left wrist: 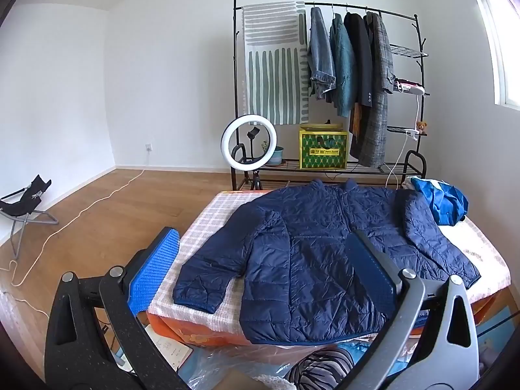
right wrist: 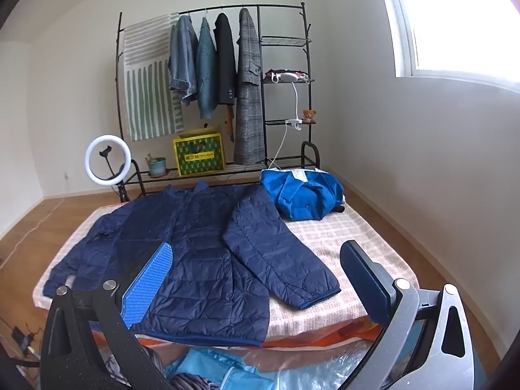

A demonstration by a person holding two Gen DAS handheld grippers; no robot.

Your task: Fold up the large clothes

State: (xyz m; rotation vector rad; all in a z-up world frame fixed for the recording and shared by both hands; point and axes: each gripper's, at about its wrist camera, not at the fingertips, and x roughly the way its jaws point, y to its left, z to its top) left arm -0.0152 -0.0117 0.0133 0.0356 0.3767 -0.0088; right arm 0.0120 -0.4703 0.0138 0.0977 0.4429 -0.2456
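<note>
Left wrist view: my left gripper (left wrist: 260,260) gapes wide, gripping nothing, poised above the navy puffer jacket (left wrist: 312,260) spread flat on the checked bed (left wrist: 208,227). My right finger (left wrist: 373,266) hides part of its hem. The right wrist view shows my right gripper (right wrist: 256,269) equally spread and empty, plus the whole bright blue garment (right wrist: 302,195) at the far right, cut off in the left wrist view.

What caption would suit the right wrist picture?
Open right gripper hovers over a navy jacket spread flat on the bed, unfolded.
</note>
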